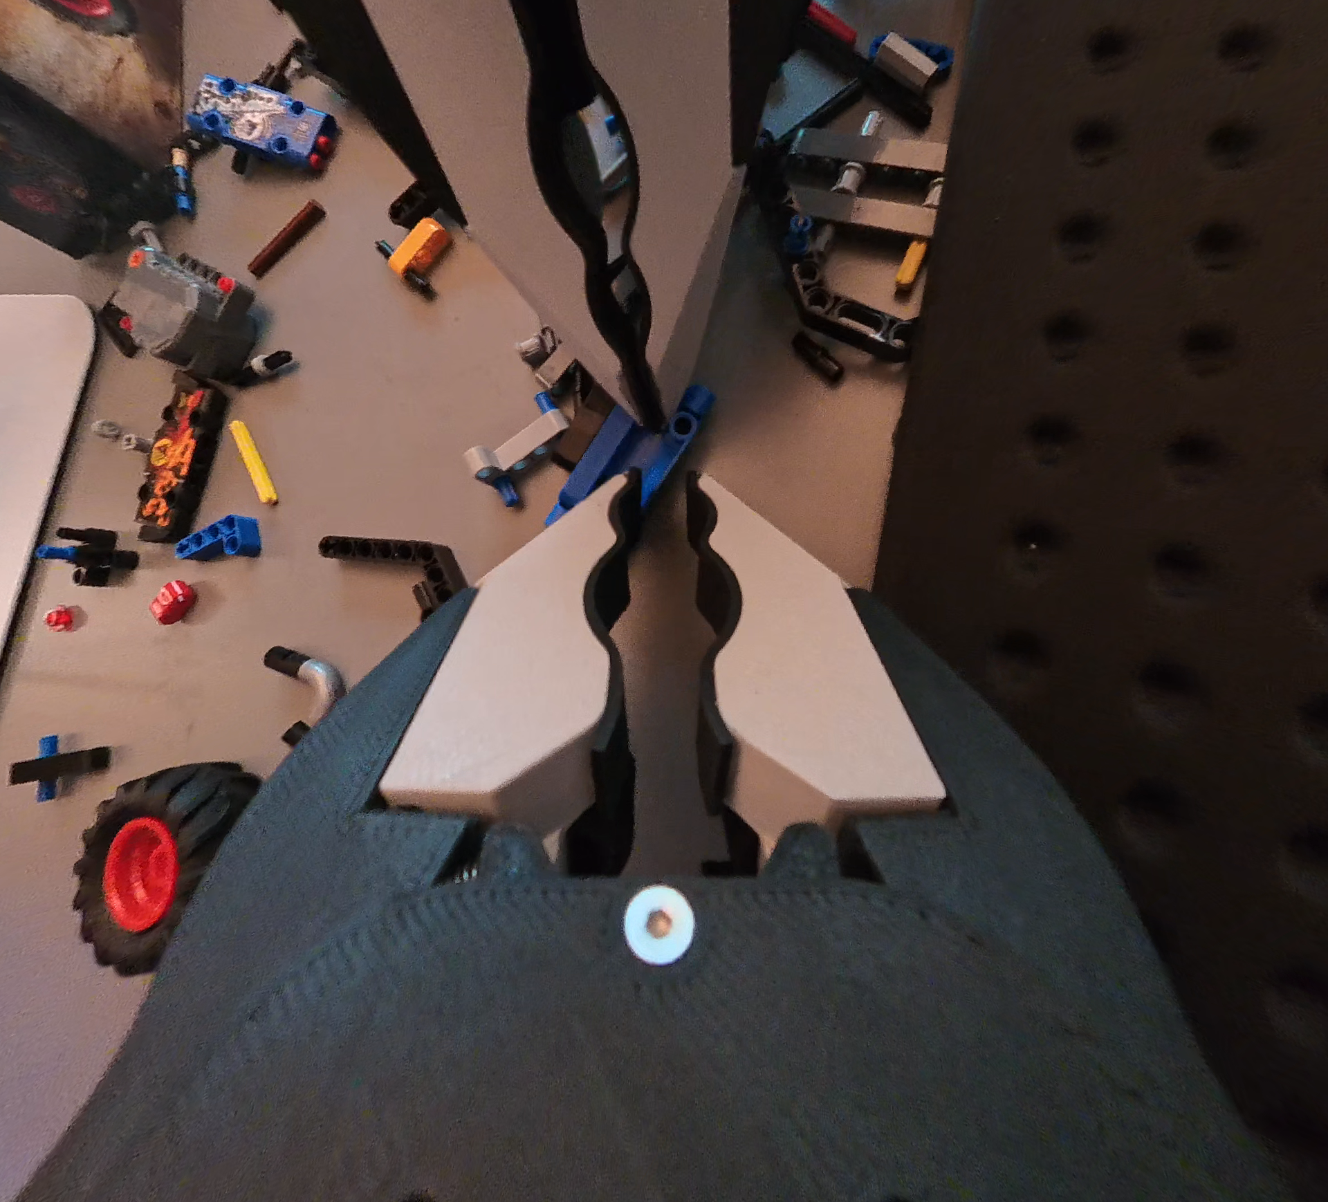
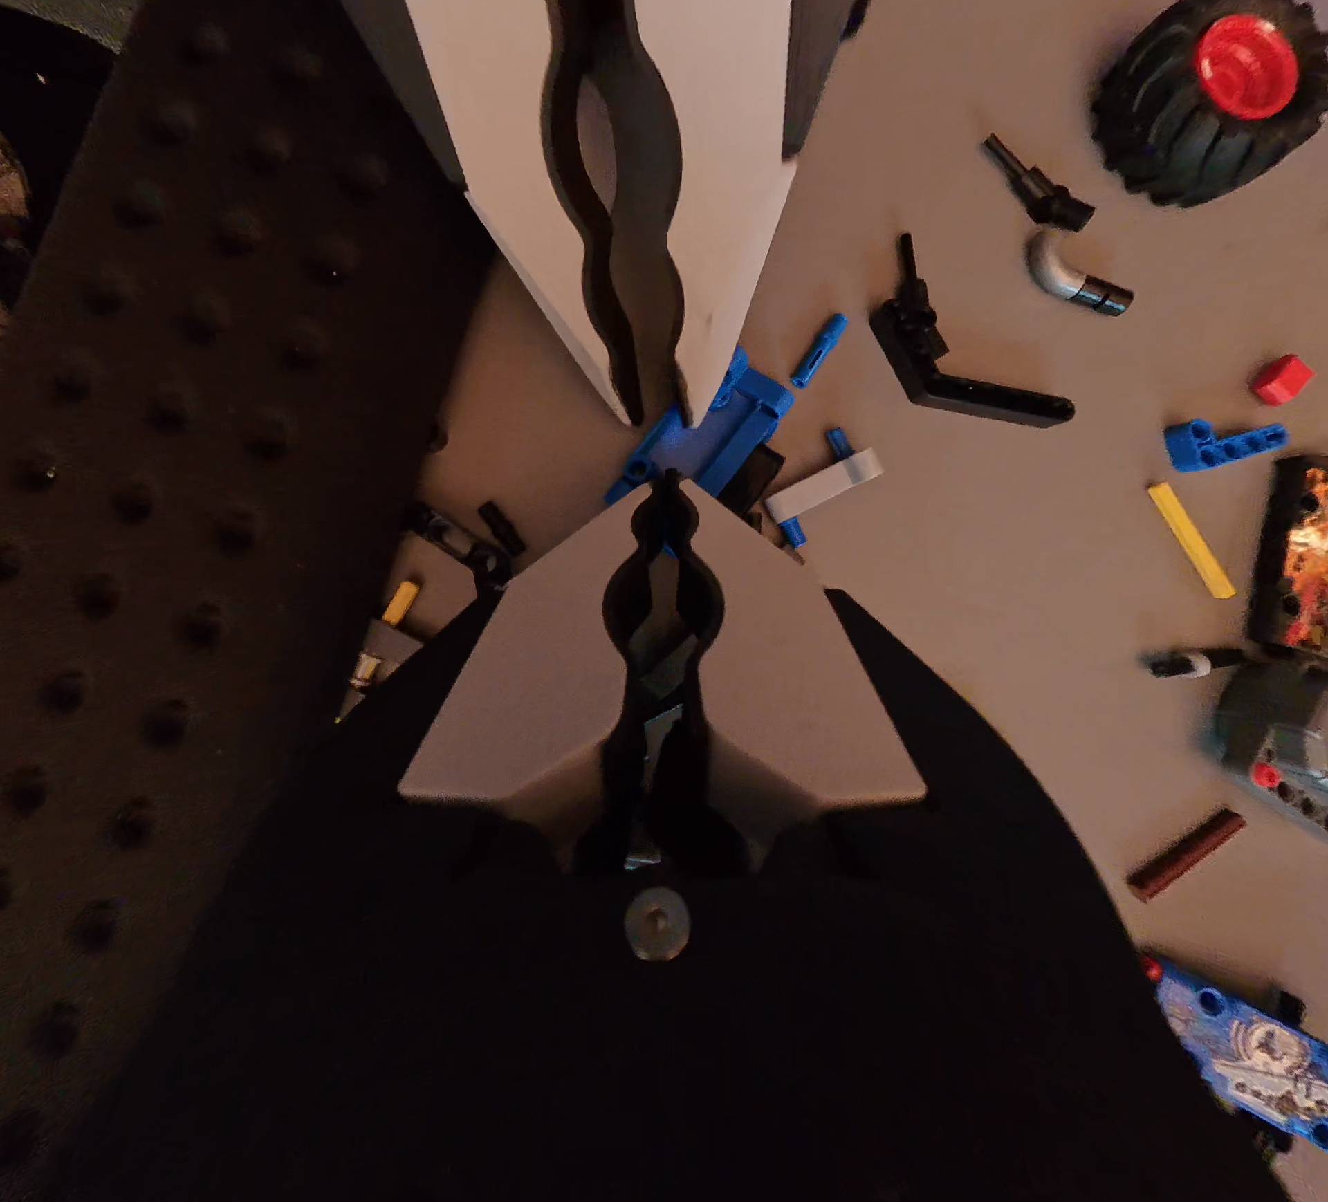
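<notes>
Left wrist view: scattered bricks around blue piece.

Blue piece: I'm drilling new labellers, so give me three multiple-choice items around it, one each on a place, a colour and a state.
1. Where is the piece?
A. against the wheel
B. at the tips of the left tongs and the right tongs
C. on top of a box

2. What colour is the wheel's hub?
A. red
B. yellow
C. white

3. How do the right tongs stand?
A. wide open
B. out of view
C. shut on the piece

Key:
1 B: both pairs of tips meet the piece from opposite sides.
2 A: the hub shows red inside the black tyre.
3 C: in the right wrist view the tips close together on the blue plastic.
</notes>
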